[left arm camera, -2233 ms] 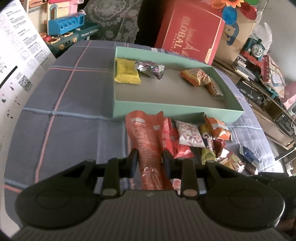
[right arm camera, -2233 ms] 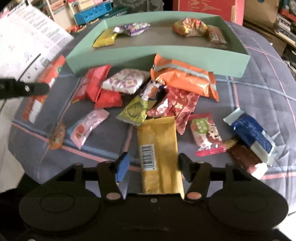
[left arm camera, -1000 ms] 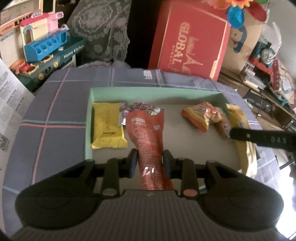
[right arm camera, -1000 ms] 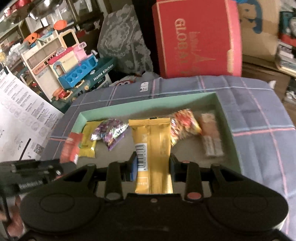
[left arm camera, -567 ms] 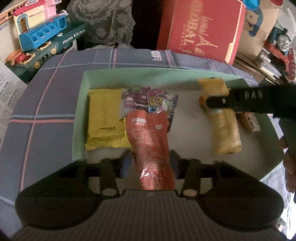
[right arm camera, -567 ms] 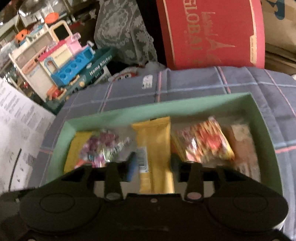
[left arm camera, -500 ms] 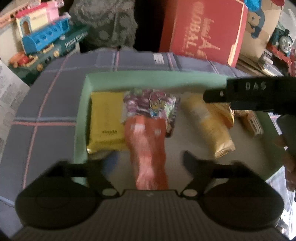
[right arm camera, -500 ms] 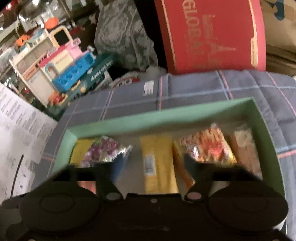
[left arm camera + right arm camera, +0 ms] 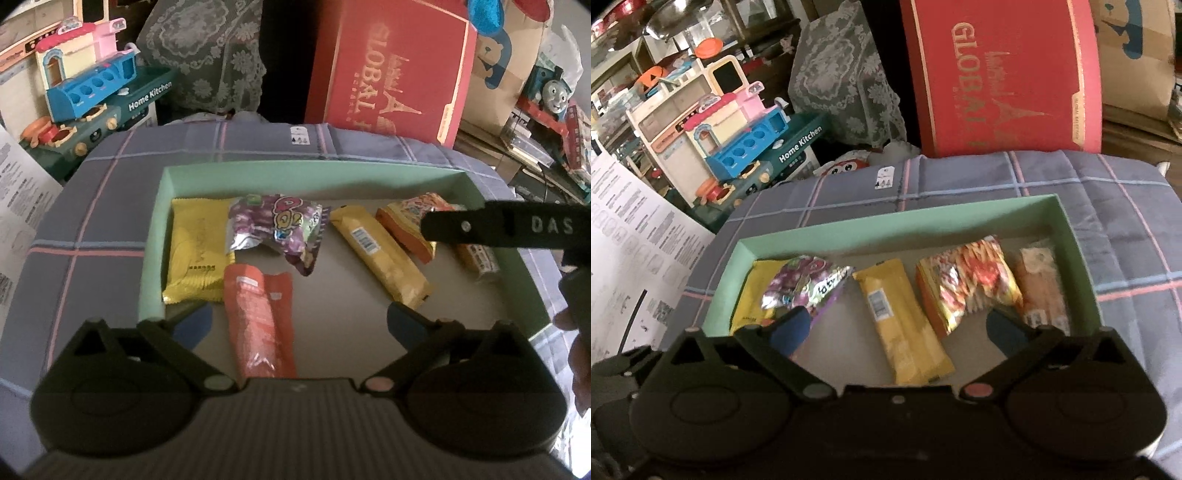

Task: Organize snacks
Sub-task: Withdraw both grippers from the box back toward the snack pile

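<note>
- The green box (image 9: 155, 251) sat on the plaid-covered table (image 9: 92, 206), and every snack in view lay inside it.
- The left gripper (image 9: 299, 321) hovered over the box's near edge, its jaws still spreading, nothing pressed between the pads. The orange packet (image 9: 258, 317) lay flat on the box floor between them, apparently just let go.
- The right gripper (image 9: 895, 328) hung over the box's near side, its jaws likewise spreading; the yellow bar (image 9: 901, 321) lay loose between them on the floor.
- Toward the box's left wall lay a yellow pouch (image 9: 195, 254) with a purple foil bag (image 9: 277, 229) partly over it.
- Toward the box's right wall sat an orange-red crinkled bag (image 9: 967, 284) and a small tan packet (image 9: 1041, 288).
- Both packets lay lengthwise, probably so they would line up in a row with the rest.
</note>
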A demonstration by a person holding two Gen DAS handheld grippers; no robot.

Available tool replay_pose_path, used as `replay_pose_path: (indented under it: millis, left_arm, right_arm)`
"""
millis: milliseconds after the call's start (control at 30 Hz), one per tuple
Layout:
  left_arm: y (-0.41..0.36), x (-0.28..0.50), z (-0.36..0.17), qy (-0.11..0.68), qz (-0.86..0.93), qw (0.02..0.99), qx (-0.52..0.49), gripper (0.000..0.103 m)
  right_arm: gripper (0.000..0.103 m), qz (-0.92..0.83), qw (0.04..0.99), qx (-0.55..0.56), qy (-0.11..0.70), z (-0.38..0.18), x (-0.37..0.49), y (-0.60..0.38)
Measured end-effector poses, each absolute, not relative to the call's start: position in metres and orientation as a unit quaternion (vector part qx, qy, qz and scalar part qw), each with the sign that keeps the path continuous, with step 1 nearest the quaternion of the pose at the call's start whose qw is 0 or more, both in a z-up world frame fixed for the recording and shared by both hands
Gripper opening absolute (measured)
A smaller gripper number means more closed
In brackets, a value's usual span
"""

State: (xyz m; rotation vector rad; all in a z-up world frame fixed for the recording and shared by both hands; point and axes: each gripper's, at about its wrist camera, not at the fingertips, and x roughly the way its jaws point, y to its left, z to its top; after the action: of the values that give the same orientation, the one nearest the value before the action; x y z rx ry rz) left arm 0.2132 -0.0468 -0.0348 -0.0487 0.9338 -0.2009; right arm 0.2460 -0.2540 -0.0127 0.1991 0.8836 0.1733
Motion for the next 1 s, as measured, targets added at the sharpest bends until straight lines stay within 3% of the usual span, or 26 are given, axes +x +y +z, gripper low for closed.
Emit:
replay_pose_path:
  millis: [433,833,1000]
  left_arm:
    - [-0.084,0.147,-0.02,0.45,-0.147,0.881,0.004,0.103]
    - [-0.136,0.114,-0.05,0.482,-0.196,0.853,0.028,0.102]
    - [-0.149,0.113,-0.059,0.485,-0.206,0.849,0.036,0.091]
  right_arm:
    - [0.103,0.055,0.897,0.114,0.423,0.006,0.161,-0.297]
    - [0.103,0.008,0.877,0.159,0.454,-0.036,0.084,-0.363]
    - [0.103,0.004,0.868,0.178,0.463,-0.056,0.057,-0.382]
